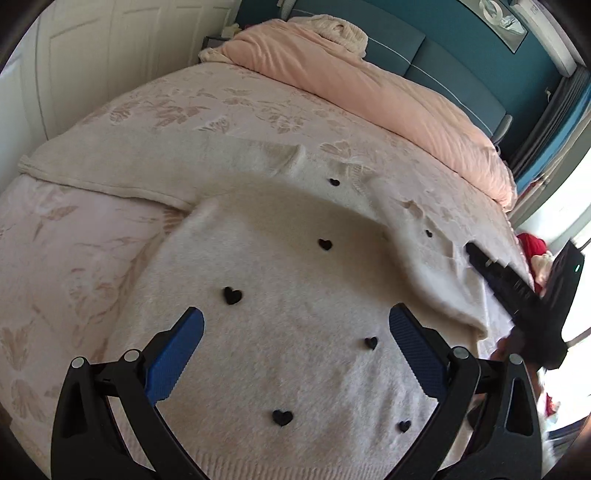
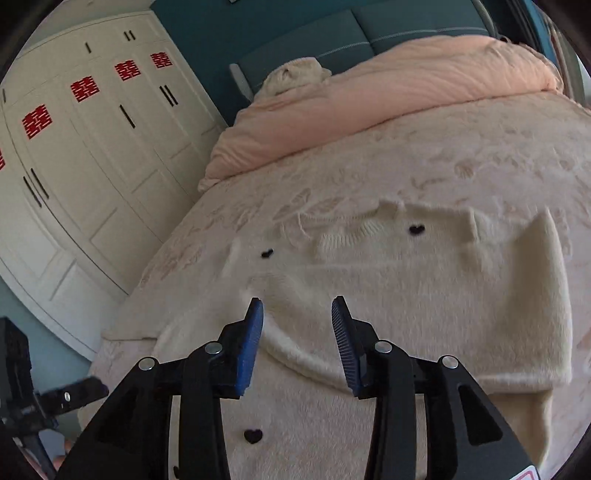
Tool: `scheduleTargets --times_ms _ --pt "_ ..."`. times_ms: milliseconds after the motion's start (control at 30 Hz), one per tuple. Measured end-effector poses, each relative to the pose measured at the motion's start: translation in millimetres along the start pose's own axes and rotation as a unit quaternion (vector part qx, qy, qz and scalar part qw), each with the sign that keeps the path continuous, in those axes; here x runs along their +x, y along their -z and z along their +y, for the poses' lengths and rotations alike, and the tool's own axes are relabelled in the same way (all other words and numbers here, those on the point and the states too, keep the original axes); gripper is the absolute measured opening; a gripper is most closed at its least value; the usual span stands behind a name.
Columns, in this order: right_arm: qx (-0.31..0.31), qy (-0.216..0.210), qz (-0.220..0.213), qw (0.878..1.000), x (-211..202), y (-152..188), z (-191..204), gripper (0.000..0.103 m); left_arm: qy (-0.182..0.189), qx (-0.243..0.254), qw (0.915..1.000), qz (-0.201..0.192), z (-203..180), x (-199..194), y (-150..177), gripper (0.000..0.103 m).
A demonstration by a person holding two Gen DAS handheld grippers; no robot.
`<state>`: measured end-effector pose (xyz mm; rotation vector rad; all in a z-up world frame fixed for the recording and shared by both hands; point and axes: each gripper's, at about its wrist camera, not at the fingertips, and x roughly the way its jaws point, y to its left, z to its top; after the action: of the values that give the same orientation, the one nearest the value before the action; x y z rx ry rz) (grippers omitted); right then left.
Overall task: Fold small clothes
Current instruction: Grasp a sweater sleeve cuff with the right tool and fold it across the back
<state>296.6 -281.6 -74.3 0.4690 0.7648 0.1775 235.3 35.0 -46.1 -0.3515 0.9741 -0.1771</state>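
A cream fuzzy sweater (image 1: 295, 314) with small black hearts lies flat on the bed, its hem toward me. It also shows in the right wrist view (image 2: 424, 295), with one sleeve folded across its body. My left gripper (image 1: 295, 325) is open and empty, hovering over the lower body of the sweater. My right gripper (image 2: 297, 317) is open and empty above the folded sleeve. In the left wrist view the right gripper (image 1: 480, 258) shows as a dark shape at the sweater's right edge.
A pale pink patterned bedspread (image 1: 110, 155) covers the bed. A peach duvet (image 1: 388, 99) and a cream bundle (image 1: 343, 31) lie by the teal headboard (image 2: 295, 48). White wardrobes (image 2: 92, 166) stand to the left of the bed. Red items (image 1: 532, 247) lie beyond the bed's right side.
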Motion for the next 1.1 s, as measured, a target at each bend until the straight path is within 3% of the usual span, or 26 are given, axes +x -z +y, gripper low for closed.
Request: scheduleTargets --times_ms 67,200,267,367,467,533,567,600,633,667,733,800,867,933,1000,1067,1100 --pt "0.045 0.009 0.0 0.999 -13 22 -20 0.051 0.036 -0.023 0.9989 0.018 -1 22 -15 0.098" --pt "0.136 0.043 -0.011 0.99 -51 54 -76 0.055 0.062 -0.078 0.992 0.077 -10 90 -38 0.098" --pt "0.185 0.05 -0.016 0.981 -63 60 -105 0.055 0.087 -0.116 0.9845 0.099 -14 124 -44 0.098" --pt "0.242 0.052 -0.029 0.968 -67 61 -136 0.056 0.096 -0.175 0.9735 0.111 -19 163 -47 0.098" --pt "0.282 0.05 -0.037 0.957 -56 59 -154 0.062 0.072 -0.21 0.9694 0.106 -25 181 -52 0.086" --pt "0.289 0.053 -0.044 0.955 -48 55 -157 0.063 0.062 -0.196 0.9731 0.104 -34 184 -59 0.048" --pt "0.287 0.055 -0.046 0.955 -45 50 -156 0.058 0.051 -0.184 0.9762 0.103 -37 185 -64 0.037" --pt "0.281 0.051 -0.054 0.957 -45 44 -152 0.044 0.049 -0.175 0.9788 0.095 -40 181 -70 0.016" --pt "0.273 0.034 -0.065 0.959 -47 37 -146 0.008 0.064 -0.168 0.9804 0.081 -40 174 -77 0.007" --pt "0.263 0.02 -0.079 0.961 -53 30 -140 0.009 0.1 -0.166 0.9792 0.062 -41 164 -83 0.007" --pt "0.228 0.009 -0.123 0.966 -73 18 -123 0.009 0.114 -0.144 0.9828 0.017 -40 140 -98 0.007" --pt "0.194 0.024 -0.134 0.971 -78 18 -118 0.008 0.112 -0.111 0.9874 -0.014 -42 123 -104 0.007" --pt "0.193 0.068 -0.072 0.976 -50 31 -136 0.008 0.09 -0.091 0.9917 -0.009 -38 133 -100 0.007" --pt "0.229 0.095 -0.001 0.969 -19 52 -159 0.007 0.048 -0.092 0.9942 0.027 -21 163 -90 0.007" --pt "0.216 0.087 -0.031 0.972 -31 51 -150 0.007 0.02 -0.099 0.9931 0.06 -7 187 -73 0.007" --pt "0.186 0.077 -0.061 0.978 -43 45 -136 0.007 0.029 -0.096 0.9942 0.041 -3 183 -66 0.007" --pt "0.168 0.1 -0.049 0.98 -38 45 -136 0.007 0.028 -0.093 0.9945 0.04 -3 181 -63 0.007"
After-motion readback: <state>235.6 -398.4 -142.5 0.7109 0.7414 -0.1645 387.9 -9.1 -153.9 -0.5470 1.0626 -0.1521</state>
